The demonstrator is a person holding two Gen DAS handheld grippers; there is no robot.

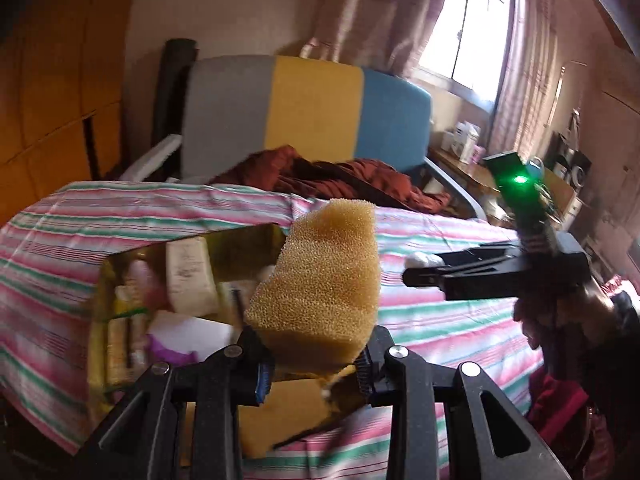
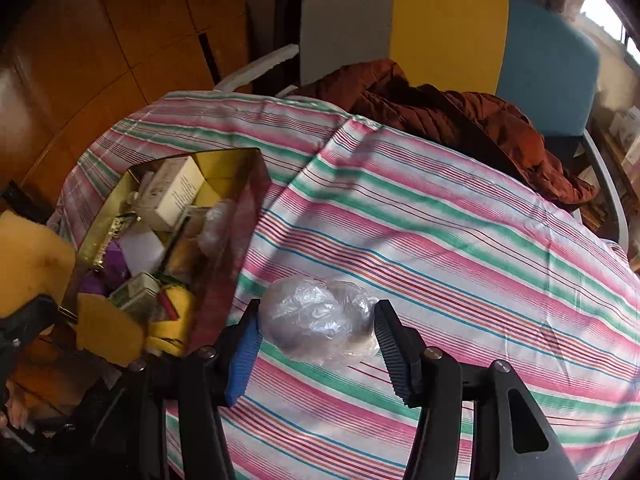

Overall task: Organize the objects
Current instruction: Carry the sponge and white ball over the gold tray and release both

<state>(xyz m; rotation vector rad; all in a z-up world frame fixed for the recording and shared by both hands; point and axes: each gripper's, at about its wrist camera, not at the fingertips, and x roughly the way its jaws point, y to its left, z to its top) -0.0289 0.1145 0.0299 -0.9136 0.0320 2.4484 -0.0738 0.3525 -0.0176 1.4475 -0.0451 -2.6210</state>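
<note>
My left gripper [image 1: 316, 364] is shut on a coarse yellow sponge [image 1: 320, 276] and holds it above the near end of an open gold tin [image 1: 244, 240]. The tin holds several small boxes and packets. In the right wrist view the tin [image 2: 236, 160] stands at the left of the striped table, with the sponge [image 2: 32, 256] and the left gripper [image 2: 24, 320] beside it. My right gripper [image 2: 318, 332] is shut on a small bundle wrapped in clear plastic [image 2: 316, 320], held above the cloth to the right of the tin. The left wrist view shows that gripper [image 1: 424, 276] with the bundle [image 1: 418, 259] at its tips.
A pink, green and white striped cloth [image 2: 440, 220] covers the table. Behind it stands a chair with a grey, yellow and blue back [image 2: 448, 24], and a red-brown jacket [image 2: 460, 120] lies on it. Wooden cabinets [image 2: 120, 40] are at the left, and a window with curtains [image 1: 472, 28] is at the right.
</note>
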